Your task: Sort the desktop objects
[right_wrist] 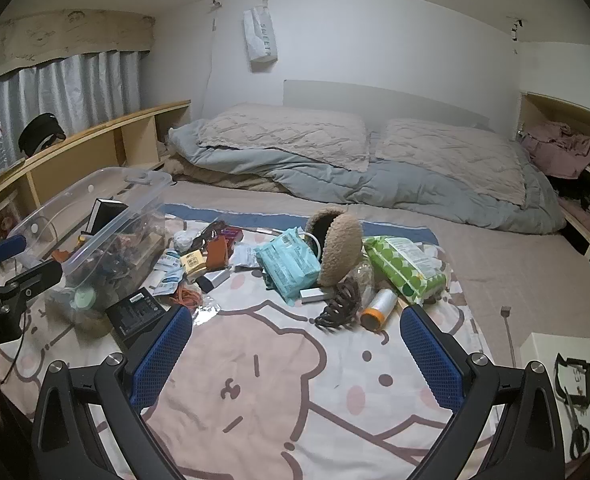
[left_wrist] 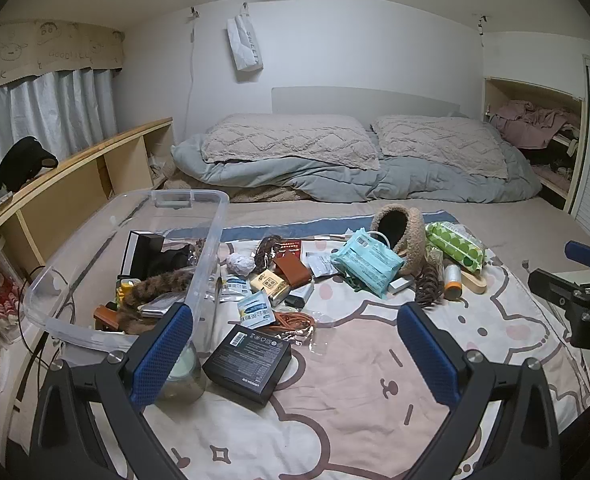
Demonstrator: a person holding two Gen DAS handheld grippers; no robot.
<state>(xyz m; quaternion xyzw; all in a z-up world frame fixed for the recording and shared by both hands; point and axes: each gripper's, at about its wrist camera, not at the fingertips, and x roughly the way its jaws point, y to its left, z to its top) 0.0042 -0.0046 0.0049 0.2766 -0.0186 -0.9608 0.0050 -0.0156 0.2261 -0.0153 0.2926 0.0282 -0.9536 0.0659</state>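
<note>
A clear plastic bin (left_wrist: 211, 216) (right_wrist: 107, 236) sits at the left on a cartoon blanket and holds several items. Loose objects lie beside it: a black box (left_wrist: 247, 362) (right_wrist: 135, 312), a teal wipes pack (left_wrist: 365, 262) (right_wrist: 289, 262), a green dotted wipes pack (left_wrist: 455, 246) (right_wrist: 405, 264), a fuzzy brown pouch (left_wrist: 403, 236) (right_wrist: 339, 248), a brown hair claw (right_wrist: 337, 304), an orange-capped bottle (left_wrist: 451, 278) (right_wrist: 379, 308). My left gripper (left_wrist: 295, 352) is open and empty above the black box. My right gripper (right_wrist: 297, 354) is open and empty, short of the claw.
An orange cord (left_wrist: 293, 320), small sachets (left_wrist: 255, 308) and a brown wallet (left_wrist: 293, 272) lie mid-pile. Pillows (left_wrist: 291, 140) and a grey duvet (left_wrist: 415, 182) lie behind. A wooden shelf (left_wrist: 75, 176) runs along the left. A white box with scissors (right_wrist: 575, 432) stands at the right.
</note>
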